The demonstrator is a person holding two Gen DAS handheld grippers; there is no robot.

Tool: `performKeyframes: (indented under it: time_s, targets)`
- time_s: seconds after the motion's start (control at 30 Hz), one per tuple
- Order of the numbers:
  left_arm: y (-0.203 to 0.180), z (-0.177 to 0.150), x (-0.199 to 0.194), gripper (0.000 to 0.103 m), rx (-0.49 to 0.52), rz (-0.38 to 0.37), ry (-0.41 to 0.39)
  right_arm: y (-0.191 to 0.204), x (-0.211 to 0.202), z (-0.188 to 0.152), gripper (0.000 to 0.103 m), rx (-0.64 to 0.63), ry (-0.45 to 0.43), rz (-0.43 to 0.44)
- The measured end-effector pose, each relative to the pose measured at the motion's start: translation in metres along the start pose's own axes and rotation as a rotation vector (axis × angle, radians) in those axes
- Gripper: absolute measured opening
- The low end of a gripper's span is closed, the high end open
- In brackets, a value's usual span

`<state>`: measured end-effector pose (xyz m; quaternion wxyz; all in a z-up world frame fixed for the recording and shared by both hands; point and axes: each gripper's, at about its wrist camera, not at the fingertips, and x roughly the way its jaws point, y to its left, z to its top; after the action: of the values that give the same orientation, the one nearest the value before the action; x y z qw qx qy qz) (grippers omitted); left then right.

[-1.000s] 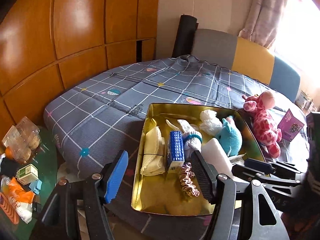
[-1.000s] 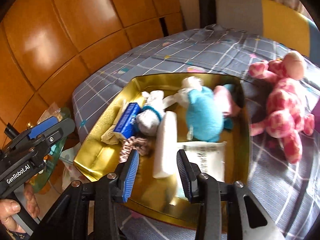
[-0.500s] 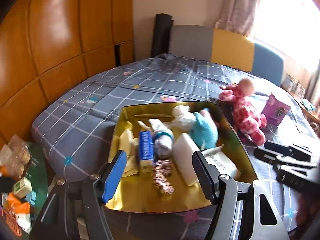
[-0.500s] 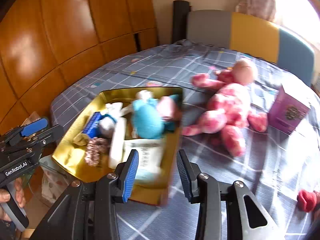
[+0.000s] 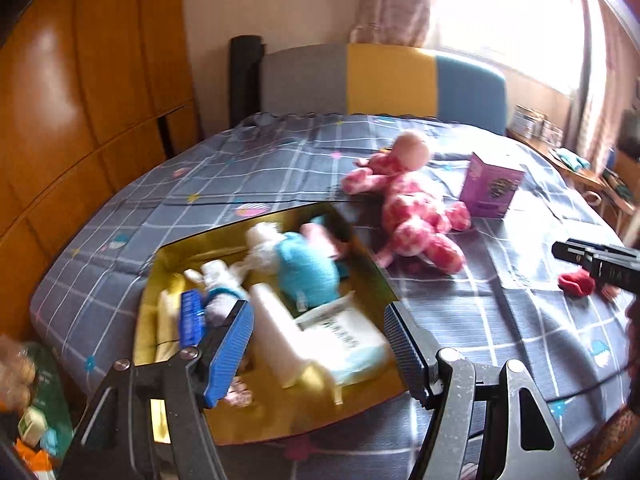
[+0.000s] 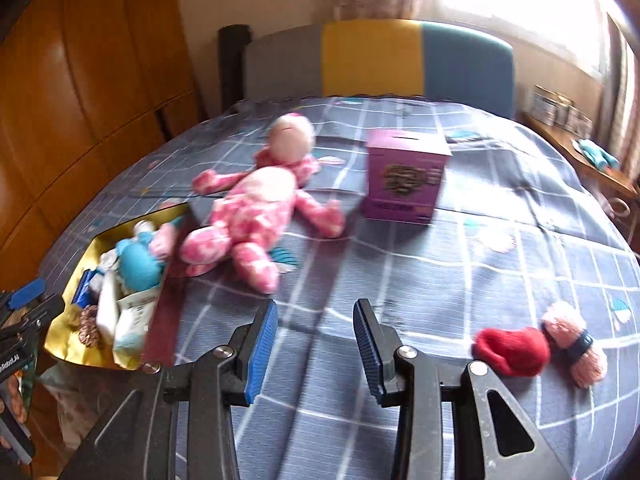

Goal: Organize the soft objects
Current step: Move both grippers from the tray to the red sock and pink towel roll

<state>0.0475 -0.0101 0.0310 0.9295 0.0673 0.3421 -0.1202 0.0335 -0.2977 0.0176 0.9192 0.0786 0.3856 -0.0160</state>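
My right gripper (image 6: 316,344) hangs above bare quilt with its jaws parted and nothing between them; I judge it is lined up to go for whatever is not yet boxed; my left gripper (image 5: 320,344) is likewise wide open and empty, poised over the gold tray (image 5: 150,300), which I read as the collecting place, since the blue plush (image 5: 306,270), a white packet (image 5: 340,330) and other small soft pieces already lie in it. The pink giraffe toy (image 6: 248,208) lies just beside the tray's far corner; a red felt piece (image 6: 510,350) and pink yarn (image 6: 576,344) touch each other, well apart from it; a purple box (image 6: 404,178) stands upright. All rests on a grey checked quilt (image 6: 480,264); wooden wardrobe panels (image 5: 80,100) left, a bright curtained window (image 5: 500,12) behind.
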Motion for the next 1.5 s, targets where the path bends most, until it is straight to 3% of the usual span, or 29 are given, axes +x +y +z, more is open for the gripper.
performKeyframes:
  time_s: [0.27, 0.87, 1.13, 1.5]
  targets:
    - [-0.045, 0.008, 0.008, 0.069, 0.082, -0.069, 0.004, -0.065, -0.027, -0.009, 0.039, 0.114, -0.018, -0.103]
    - [-0.107, 0.005, 0.017, 0.069, 0.207, -0.166, 0.041, -0.155, -0.076, -0.045, 0.04, 0.324, -0.054, -0.223]
    - [-0.13, 0.005, 0.024, 0.069, 0.245, -0.205, 0.061, -0.182, -0.078, -0.061, 0.04, 0.437, -0.058, -0.239]
    - [-0.158, 0.005, 0.032, 0.069, 0.295, -0.238, 0.073, -0.2, -0.074, -0.073, 0.04, 0.56, -0.05, -0.172]
